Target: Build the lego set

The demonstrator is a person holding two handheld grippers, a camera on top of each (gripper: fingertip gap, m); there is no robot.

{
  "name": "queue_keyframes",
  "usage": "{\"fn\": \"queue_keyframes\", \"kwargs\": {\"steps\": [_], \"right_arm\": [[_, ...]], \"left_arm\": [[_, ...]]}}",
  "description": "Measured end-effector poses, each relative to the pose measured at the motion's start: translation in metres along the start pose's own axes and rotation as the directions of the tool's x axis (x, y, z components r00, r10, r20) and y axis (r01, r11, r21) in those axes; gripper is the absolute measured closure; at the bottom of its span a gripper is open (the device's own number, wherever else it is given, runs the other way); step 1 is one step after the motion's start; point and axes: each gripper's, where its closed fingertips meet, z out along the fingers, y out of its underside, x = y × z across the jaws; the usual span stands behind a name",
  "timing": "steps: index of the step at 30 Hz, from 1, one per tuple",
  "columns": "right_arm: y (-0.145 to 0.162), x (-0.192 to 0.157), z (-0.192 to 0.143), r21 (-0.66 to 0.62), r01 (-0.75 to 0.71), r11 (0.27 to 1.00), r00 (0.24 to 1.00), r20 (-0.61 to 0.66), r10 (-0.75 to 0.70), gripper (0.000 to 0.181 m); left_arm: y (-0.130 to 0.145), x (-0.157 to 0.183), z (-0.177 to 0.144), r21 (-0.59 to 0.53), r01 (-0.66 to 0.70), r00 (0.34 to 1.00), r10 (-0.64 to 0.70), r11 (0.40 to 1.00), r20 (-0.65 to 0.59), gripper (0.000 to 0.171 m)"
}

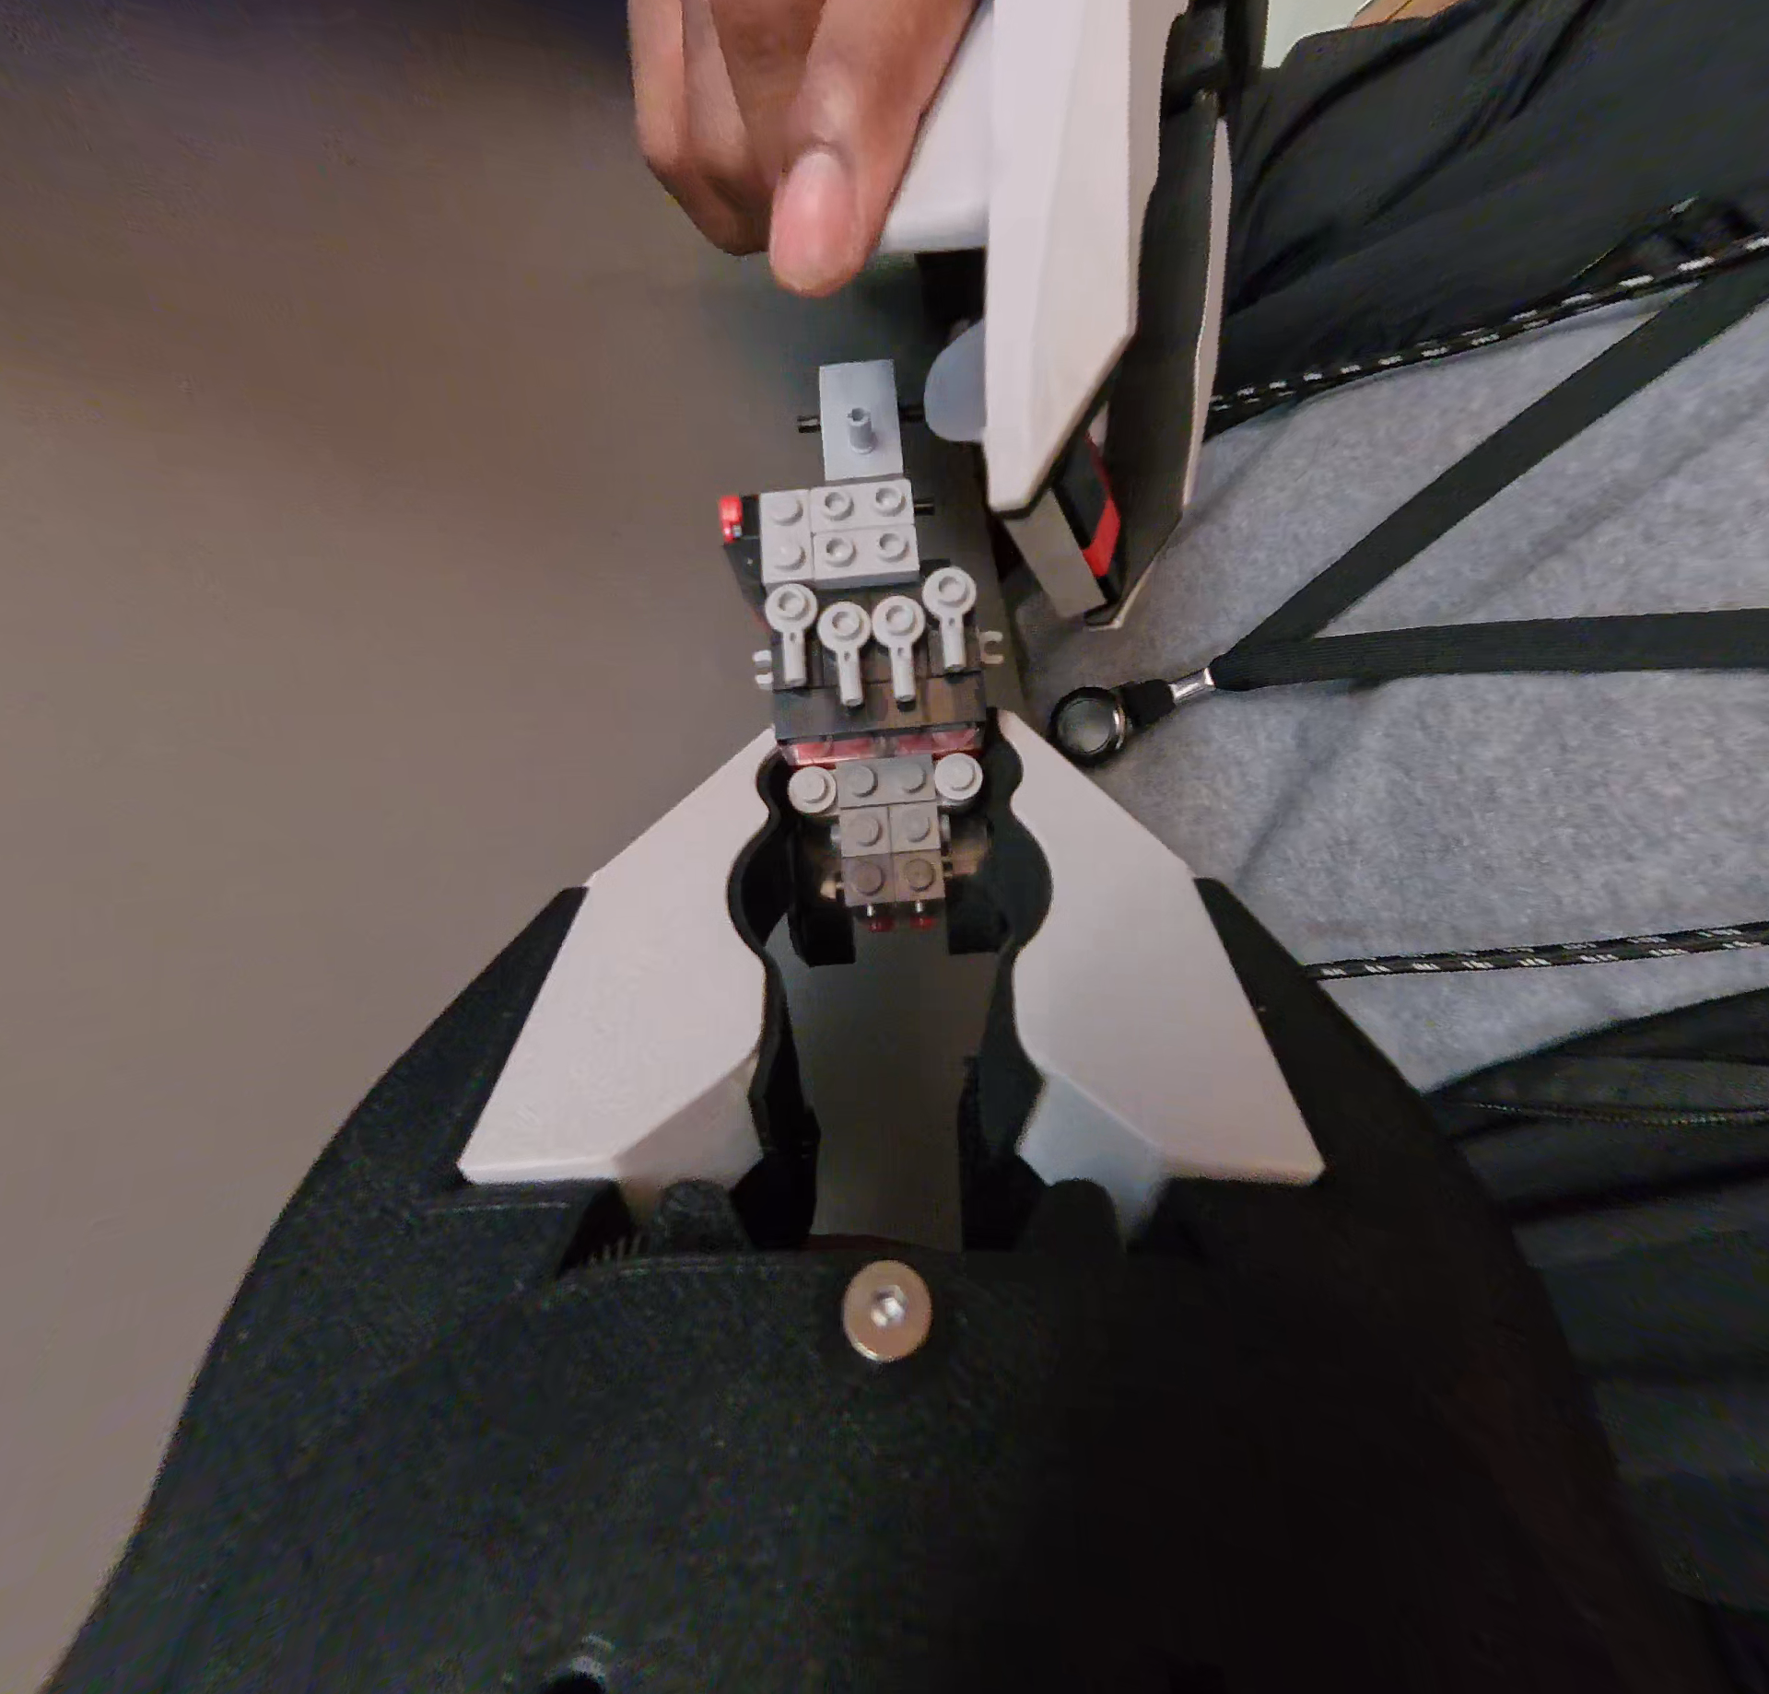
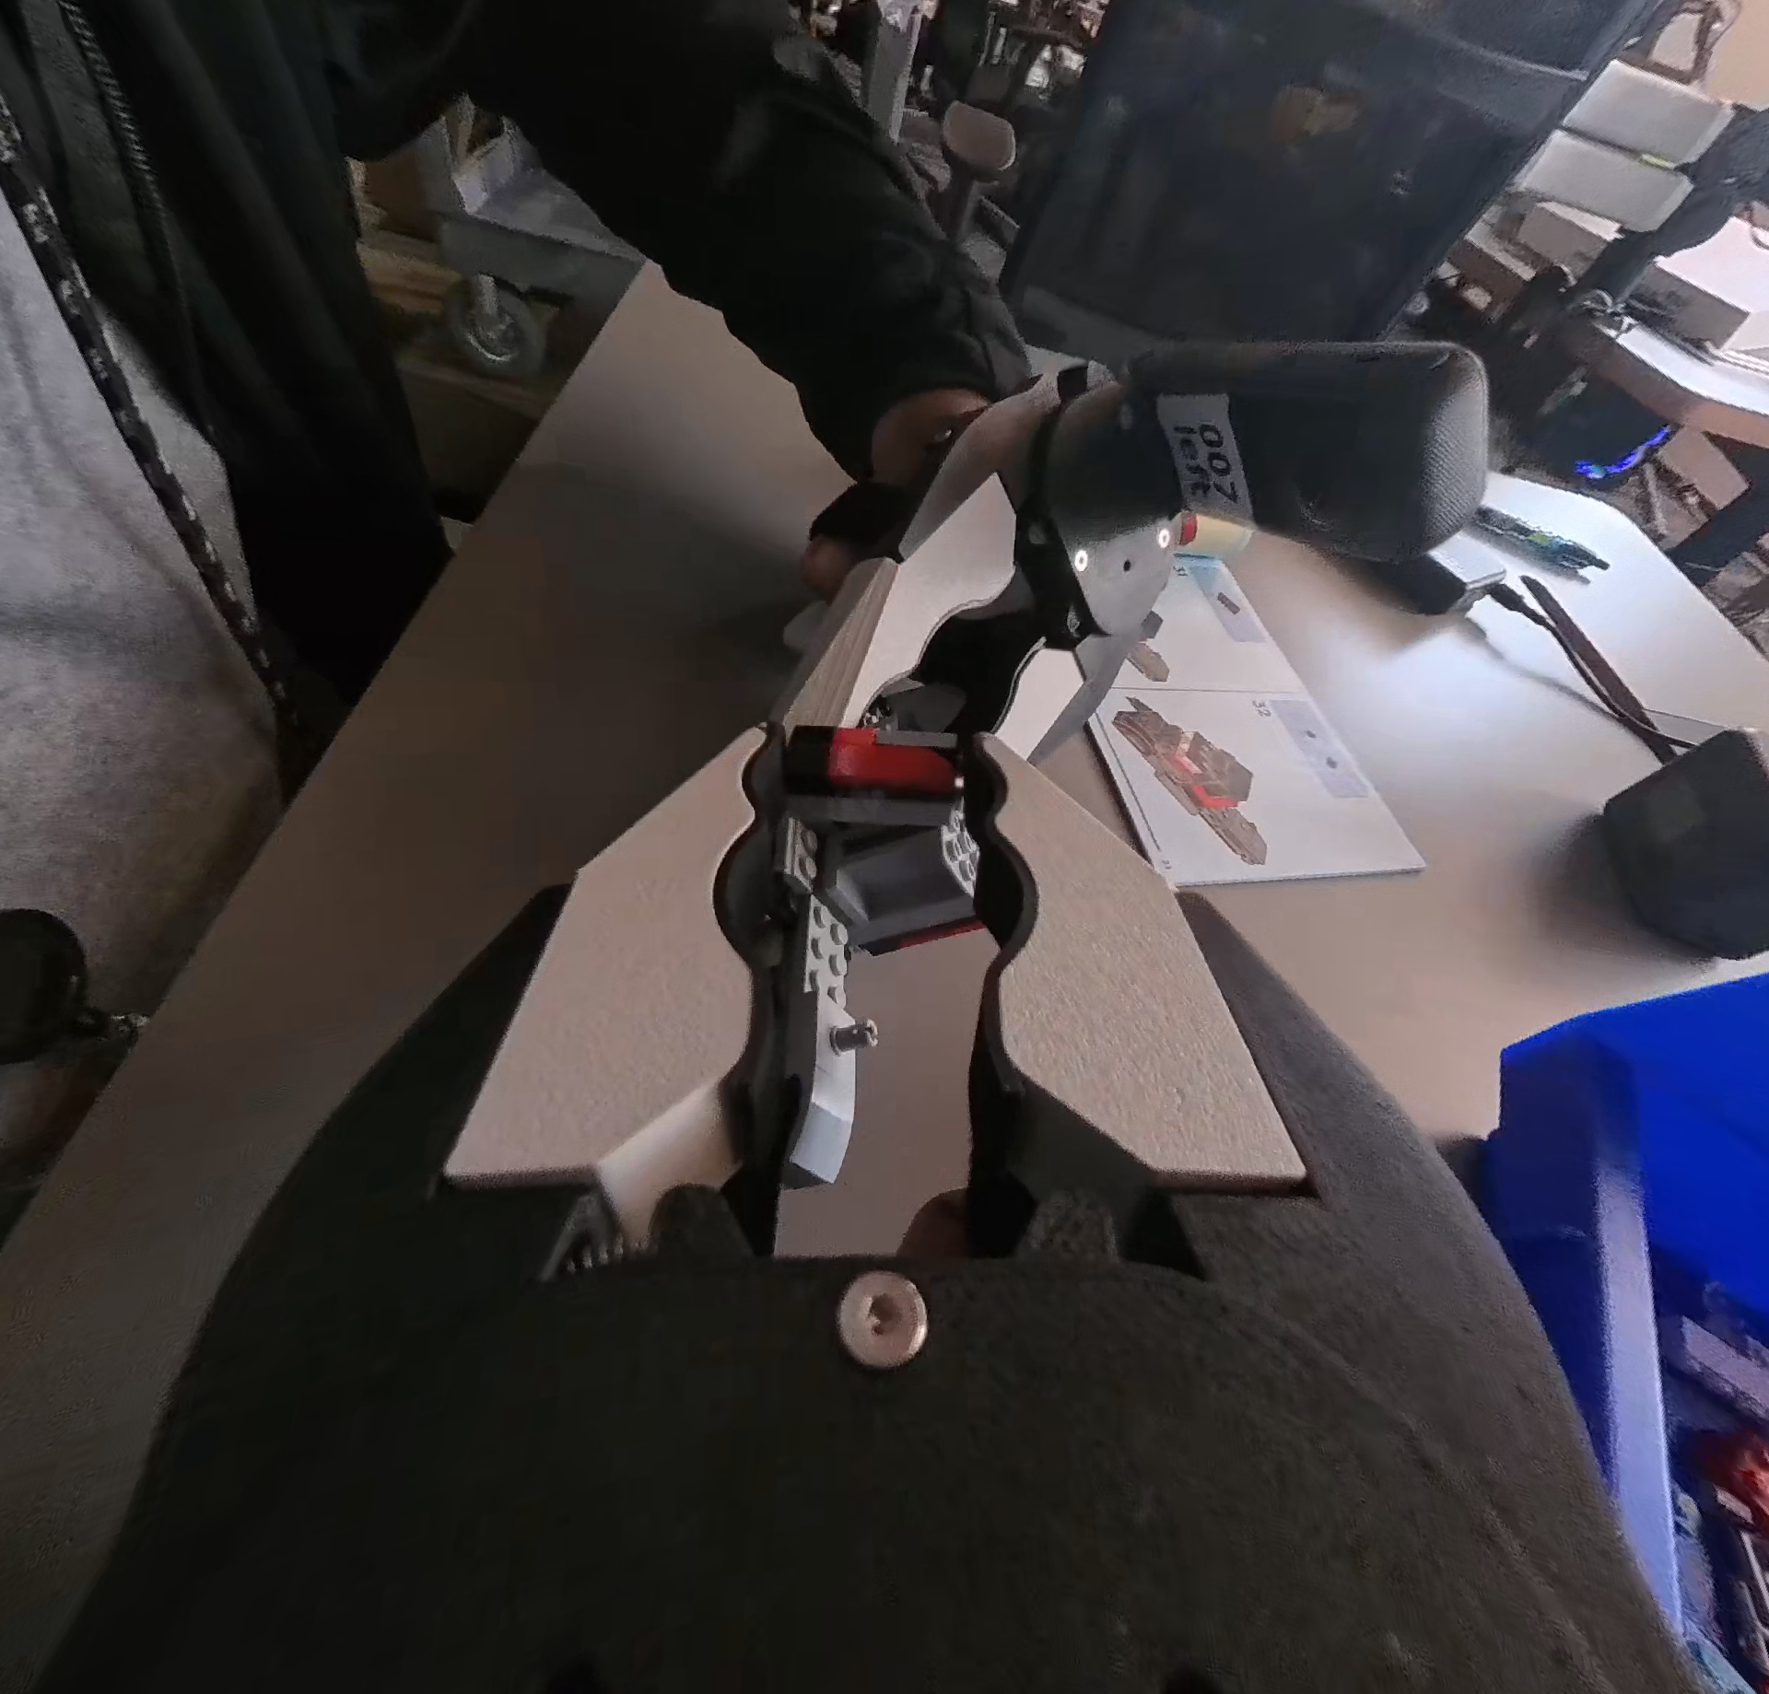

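Note:
My left gripper (image 1: 885, 758) is shut on the rear of a grey, black and red lego model (image 1: 852, 634), which points forward over the table. The model's front ends in a grey plate with a pin (image 1: 859, 423). My right gripper (image 2: 873, 768) is shut on a red and black piece (image 2: 866, 760) at its fingertips. In the left wrist view the right gripper (image 1: 1091, 557) holds that piece (image 1: 1103, 524) just right of the model's front. The model's grey plates (image 2: 814, 940) show between the right fingers. The left gripper (image 2: 909, 701) is just beyond.
A beige table (image 2: 574, 595) lies below. An open instruction booklet (image 2: 1244, 787) lies at the right, a black object (image 2: 1694, 844) beyond it. A blue bin (image 2: 1646, 1170) stands at the near right. A hand (image 1: 794, 117) and a grey top with black straps (image 1: 1388, 787) are close. Left tips and right tips are each some 35 cm from the black object (image 2: 1694, 844).

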Motion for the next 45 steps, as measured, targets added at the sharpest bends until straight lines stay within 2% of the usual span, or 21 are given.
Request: {"fn": "queue_keyframes", "kwargs": {"steps": [4,10,27,37,41,45], "right_arm": [[0.001,-0.003,0.003,-0.027,-0.058,0.998,0.996,0.07,0.059,0.144],[0.007,-0.001,0.007,-0.083,-0.118,0.99,0.987,0.098,0.126,0.143],[0.015,0.01,0.003,-0.031,-0.191,0.981,0.981,0.015,0.191,0.138],[0.008,0.013,0.002,0.009,-0.204,0.979,0.979,0.028,0.203,0.129],[0.007,0.02,-0.007,0.049,-0.2,0.979,0.98,0.004,0.2,0.13],[0.014,0.024,-0.008,0.033,-0.227,0.973,0.974,0.009,0.227,0.132]], "left_arm": [[0.002,0.003,0.0,-0.016,0.023,0.999,-0.024,1.0,-0.041,0.134],[0.0,0.001,-0.001,-0.017,0.059,0.997,-0.06,0.998,-0.058,0.134],[-0.006,0.002,-0.007,0.023,0.094,0.991,-0.091,0.995,-0.097,0.134],[-0.009,0.002,-0.01,0.039,0.124,0.985,-0.119,0.991,-0.123,0.134],[-0.01,0.001,-0.011,0.045,0.132,0.984,-0.126,0.99,-0.126,0.134],[-0.01,-0.001,-0.011,0.044,0.139,0.984,-0.133,0.989,-0.118,0.134]]}}
